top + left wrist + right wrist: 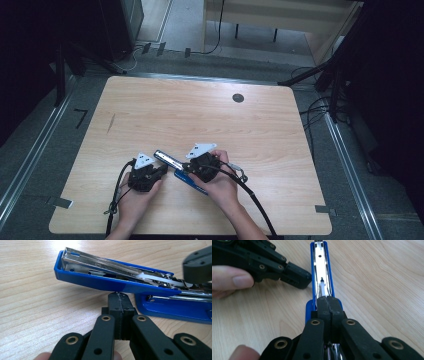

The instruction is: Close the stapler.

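A blue stapler [190, 181] lies on the wooden surface [210, 120], close to its near edge and well short of the dark round grommet [238, 98] at the far side. The stapler is swung open: its blue top arm [105, 282] tilts upward above the base [175, 308], exposing the bright metal staple channel [322, 272] and a white plastic pusher [160, 280] inside it. The left tool [119, 296], held in the person's left hand [132, 200], has both jaws pressed flat together with nothing between them; its tip sits just under the raised arm of the stapler, touching or nearly touching the blue edge. The right tool [327, 300], held in the right hand [222, 187], is likewise closed, jaws meeting along their full length, and rests over the hinge end of the stapler, pointing along the open channel. Whether it presses on the metal cannot be told. Cables [255, 200] trail from both tools toward the near edge of the surface.
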A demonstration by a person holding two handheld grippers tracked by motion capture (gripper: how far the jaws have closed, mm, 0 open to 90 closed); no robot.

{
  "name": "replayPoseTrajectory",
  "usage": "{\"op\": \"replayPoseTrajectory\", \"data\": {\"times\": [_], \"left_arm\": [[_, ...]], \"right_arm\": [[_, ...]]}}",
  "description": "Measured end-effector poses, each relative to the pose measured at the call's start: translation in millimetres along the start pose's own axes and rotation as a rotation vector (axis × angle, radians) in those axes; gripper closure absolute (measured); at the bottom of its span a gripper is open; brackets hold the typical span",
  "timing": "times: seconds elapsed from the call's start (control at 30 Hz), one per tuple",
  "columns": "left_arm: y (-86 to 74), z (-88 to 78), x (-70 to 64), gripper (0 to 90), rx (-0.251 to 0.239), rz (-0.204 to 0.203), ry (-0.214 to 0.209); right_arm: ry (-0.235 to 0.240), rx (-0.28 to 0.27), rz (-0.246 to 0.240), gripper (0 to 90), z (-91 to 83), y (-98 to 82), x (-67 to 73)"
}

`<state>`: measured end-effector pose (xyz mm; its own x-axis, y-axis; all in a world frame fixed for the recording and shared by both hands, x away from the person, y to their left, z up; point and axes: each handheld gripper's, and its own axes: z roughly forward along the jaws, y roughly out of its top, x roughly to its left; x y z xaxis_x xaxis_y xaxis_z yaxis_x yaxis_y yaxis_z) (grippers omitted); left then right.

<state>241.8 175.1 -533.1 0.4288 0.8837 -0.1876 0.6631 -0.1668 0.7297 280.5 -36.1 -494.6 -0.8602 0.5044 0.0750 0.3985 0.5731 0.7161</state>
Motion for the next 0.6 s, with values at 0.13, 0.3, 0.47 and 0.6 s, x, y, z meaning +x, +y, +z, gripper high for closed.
{"op": "replayPoseTrajectory", "data": {"times": [0.13, 0.3, 0.47, 0.6], "left_arm": [[0.3, 0.6, -0.1, 90.0, 0.000, -0.003, -0.002], [0.6, 0.8, 0.1, 90.0, 0.002, -0.001, -0.002], [0.8, 1.3, -0.7, 90.0, 0.002, -0.003, -0.003], [1.3, 2.4, -1.1, 90.0, 0.005, 0.001, -0.004]], "right_arm": [[-0.002, -0.006, 0.005, 90.0, 4.9, 4.1, -1.0], [0.001, 0.001, -0.005, 90.0, 12.7, 9.9, 0.2], [0.000, 0.002, -0.015, 90.0, 18.9, 14.8, 1.5], [0.001, 0.002, -0.019, 90.0, 21.2, 17.6, 2.6]]}}
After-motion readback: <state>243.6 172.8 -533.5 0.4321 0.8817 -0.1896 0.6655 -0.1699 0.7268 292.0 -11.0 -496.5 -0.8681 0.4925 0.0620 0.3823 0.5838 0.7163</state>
